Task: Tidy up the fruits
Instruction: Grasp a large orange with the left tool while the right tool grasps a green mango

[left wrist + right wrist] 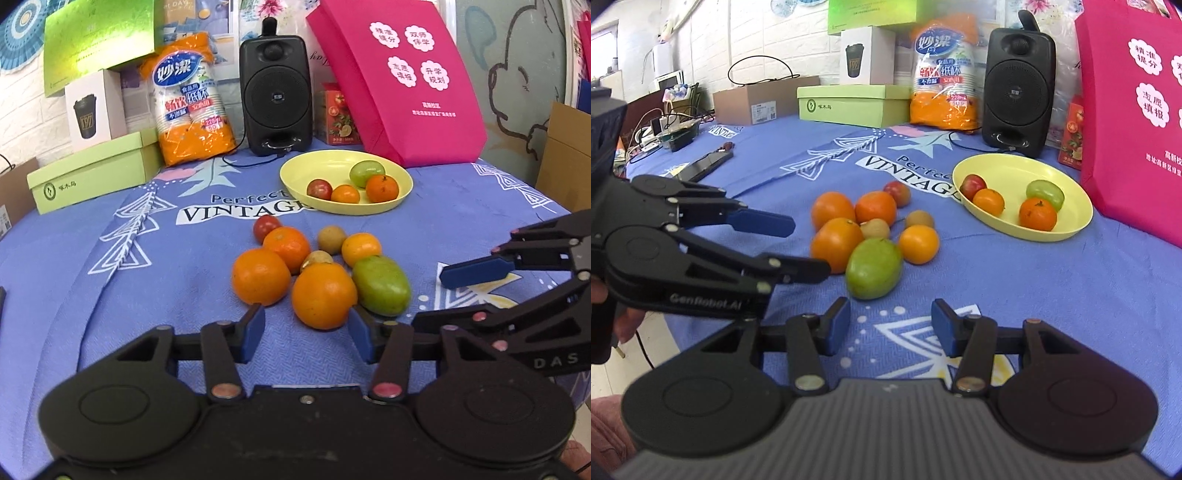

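Note:
A pile of loose fruit lies on the blue cloth: several oranges, with the nearest orange (323,295) (835,243) just ahead of my left gripper (306,334), a green mango (382,285) (873,267), two small brown fruits and a red one. A yellow plate (295,173) (1067,230) behind holds several fruits. My left gripper is open and empty; it also shows in the right wrist view (809,245). My right gripper (890,326) is open and empty, just short of the mango; it shows at the right in the left wrist view (432,297).
Along the back stand a black speaker (275,96), an orange pack of paper cups (192,99), a green box (96,171), a white box and a pink bag (399,81). A black phone (707,162) lies at the cloth's left.

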The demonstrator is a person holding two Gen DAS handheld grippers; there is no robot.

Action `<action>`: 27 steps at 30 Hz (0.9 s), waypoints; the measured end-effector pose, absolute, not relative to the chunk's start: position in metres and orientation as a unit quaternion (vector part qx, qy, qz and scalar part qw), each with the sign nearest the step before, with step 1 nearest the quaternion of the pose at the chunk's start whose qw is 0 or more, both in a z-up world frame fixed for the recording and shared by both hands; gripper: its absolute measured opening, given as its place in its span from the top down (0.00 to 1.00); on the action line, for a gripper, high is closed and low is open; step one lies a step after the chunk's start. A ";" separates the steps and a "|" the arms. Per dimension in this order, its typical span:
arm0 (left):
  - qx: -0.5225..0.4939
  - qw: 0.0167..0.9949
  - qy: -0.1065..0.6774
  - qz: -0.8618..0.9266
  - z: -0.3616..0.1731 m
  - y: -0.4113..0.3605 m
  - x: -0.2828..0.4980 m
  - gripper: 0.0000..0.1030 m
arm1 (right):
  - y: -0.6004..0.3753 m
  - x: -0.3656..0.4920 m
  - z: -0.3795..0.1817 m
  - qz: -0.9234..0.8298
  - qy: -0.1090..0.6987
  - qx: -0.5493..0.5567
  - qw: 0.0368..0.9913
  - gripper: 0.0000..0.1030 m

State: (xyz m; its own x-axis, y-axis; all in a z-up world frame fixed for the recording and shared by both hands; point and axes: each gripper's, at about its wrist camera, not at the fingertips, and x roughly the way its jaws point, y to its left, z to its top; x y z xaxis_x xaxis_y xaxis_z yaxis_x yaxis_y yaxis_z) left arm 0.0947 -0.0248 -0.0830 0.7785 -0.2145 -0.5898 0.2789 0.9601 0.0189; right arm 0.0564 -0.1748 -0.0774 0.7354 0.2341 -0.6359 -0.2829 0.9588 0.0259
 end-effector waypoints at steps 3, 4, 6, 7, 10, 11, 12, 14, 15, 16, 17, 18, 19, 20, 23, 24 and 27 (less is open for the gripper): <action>0.041 0.941 0.307 -0.135 -0.084 -0.024 0.102 0.51 | -0.179 0.057 -0.078 0.142 0.336 -0.029 0.931 0.53; 0.039 0.940 0.309 -0.138 -0.084 -0.025 0.106 0.51 | -0.179 0.057 -0.079 0.145 0.335 -0.028 0.931 0.53; 0.033 0.939 0.312 -0.141 -0.086 -0.027 0.109 0.52 | -0.178 0.057 -0.079 0.147 0.335 -0.029 0.930 0.53; 0.027 0.939 0.312 -0.142 -0.087 -0.026 0.111 0.52 | -0.178 0.058 -0.079 0.148 0.335 -0.029 0.930 0.53; 0.017 0.939 0.313 -0.141 -0.089 -0.025 0.117 0.53 | -0.179 0.058 -0.080 0.149 0.336 -0.028 0.930 0.53; 0.015 0.939 0.312 -0.143 -0.089 -0.024 0.119 0.54 | -0.180 0.058 -0.081 0.149 0.336 -0.026 0.930 0.53; 0.011 0.939 0.312 -0.146 -0.090 -0.023 0.120 0.61 | -0.180 0.059 -0.081 0.150 0.336 -0.026 0.930 0.53; -0.001 0.938 0.313 -0.149 -0.090 -0.020 0.122 0.60 | -0.179 0.061 -0.081 0.148 0.336 -0.023 0.930 0.53; -0.005 0.937 0.316 -0.151 -0.090 -0.018 0.123 0.60 | -0.179 0.062 -0.081 0.146 0.336 -0.021 0.930 0.53; -0.004 0.936 0.317 -0.151 -0.090 -0.017 0.122 0.60 | -0.178 0.063 -0.081 0.145 0.337 -0.020 0.930 0.53; -0.001 0.937 0.316 -0.148 -0.089 -0.016 0.120 0.60 | -0.177 0.064 -0.081 0.145 0.337 -0.020 0.930 0.53; 0.004 0.938 0.315 -0.145 -0.089 -0.015 0.119 0.60 | -0.176 0.065 -0.082 0.145 0.337 -0.021 0.930 0.53; 0.009 0.939 0.314 -0.142 -0.088 -0.013 0.117 0.61 | -0.175 0.065 -0.082 0.145 0.337 -0.022 0.930 0.53; 0.012 0.939 0.314 -0.139 -0.088 -0.011 0.115 0.60 | -0.173 0.067 -0.082 0.144 0.336 -0.024 0.930 0.53; 0.016 0.940 0.315 -0.130 -0.089 -0.004 0.110 0.60 | -0.165 0.073 -0.084 0.134 0.339 -0.033 0.931 0.53; 0.016 0.940 0.315 -0.128 -0.089 -0.001 0.109 0.60 | -0.162 0.076 -0.084 0.131 0.340 -0.035 0.931 0.52; 0.016 0.941 0.315 -0.121 -0.089 0.004 0.106 0.60 | -0.154 0.085 -0.086 0.123 0.341 -0.037 0.931 0.52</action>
